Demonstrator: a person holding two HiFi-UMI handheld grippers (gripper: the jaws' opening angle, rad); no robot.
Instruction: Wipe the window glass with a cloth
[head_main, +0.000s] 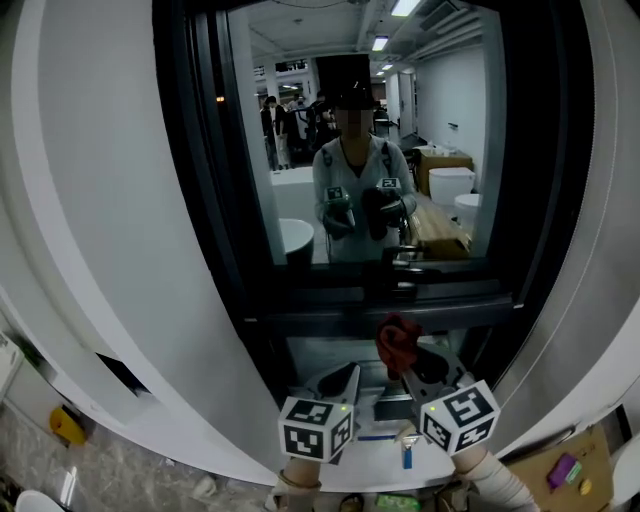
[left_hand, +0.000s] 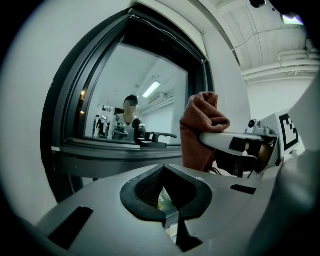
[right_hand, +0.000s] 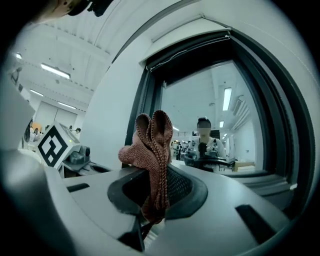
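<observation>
The window glass (head_main: 370, 150) sits in a dark frame straight ahead and mirrors the person holding the grippers. A reddish-brown cloth (head_main: 398, 340) stands bunched just below the sill, and my right gripper (head_main: 407, 368) is shut on it. From the right gripper view the cloth (right_hand: 152, 150) rises folded out of my right gripper (right_hand: 155, 192), short of the glass (right_hand: 210, 115). My left gripper (head_main: 340, 380) hangs beside it, shut and holding nothing. The left gripper view has my left gripper (left_hand: 167, 192) low, with the cloth (left_hand: 202, 127) to its right and the glass (left_hand: 135, 95) beyond.
A dark window handle (head_main: 405, 262) lies on the lower frame rail. White wall (head_main: 110, 200) curves round the frame on both sides. On the floor below are a yellow object (head_main: 68, 425), a cardboard box (head_main: 565, 470) and a small blue item (head_main: 406, 458).
</observation>
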